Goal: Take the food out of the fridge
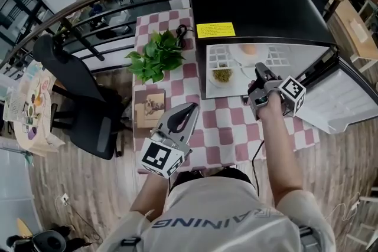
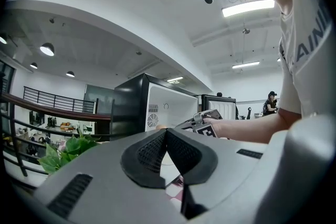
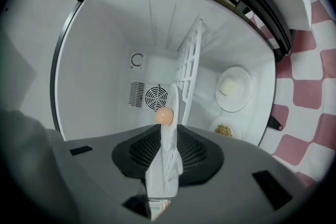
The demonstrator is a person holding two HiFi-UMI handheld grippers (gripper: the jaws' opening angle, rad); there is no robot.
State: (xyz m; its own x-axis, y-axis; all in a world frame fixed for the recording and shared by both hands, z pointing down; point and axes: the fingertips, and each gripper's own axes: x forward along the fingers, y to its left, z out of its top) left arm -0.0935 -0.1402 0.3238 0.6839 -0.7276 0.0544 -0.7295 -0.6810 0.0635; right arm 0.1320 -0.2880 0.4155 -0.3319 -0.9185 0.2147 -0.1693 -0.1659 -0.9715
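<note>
Red-checked desk (image 1: 230, 121), black mini fridge (image 1: 248, 3) at far right, door open. Right hand-held gripper (image 3: 169, 139) is clamped on the near rim of a white plate (image 3: 164, 181) inside the fridge. A pale orange egg-like item (image 3: 165, 116) sits loose on it. Judgement: plate stiff, glazed, likely slippery; load fragile and may roll, so hold the rim deep and keep it level. Left hand-held gripper (image 2: 166, 132): jaws together, empty, over the near desk.

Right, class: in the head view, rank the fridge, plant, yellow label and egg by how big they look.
Largest to smallest:
1. fridge
2. plant
3. yellow label
4. egg
No close calls: each looks clearly bigger than the next. The fridge top sits nearer the camera, which adds to its apparent size.
</note>
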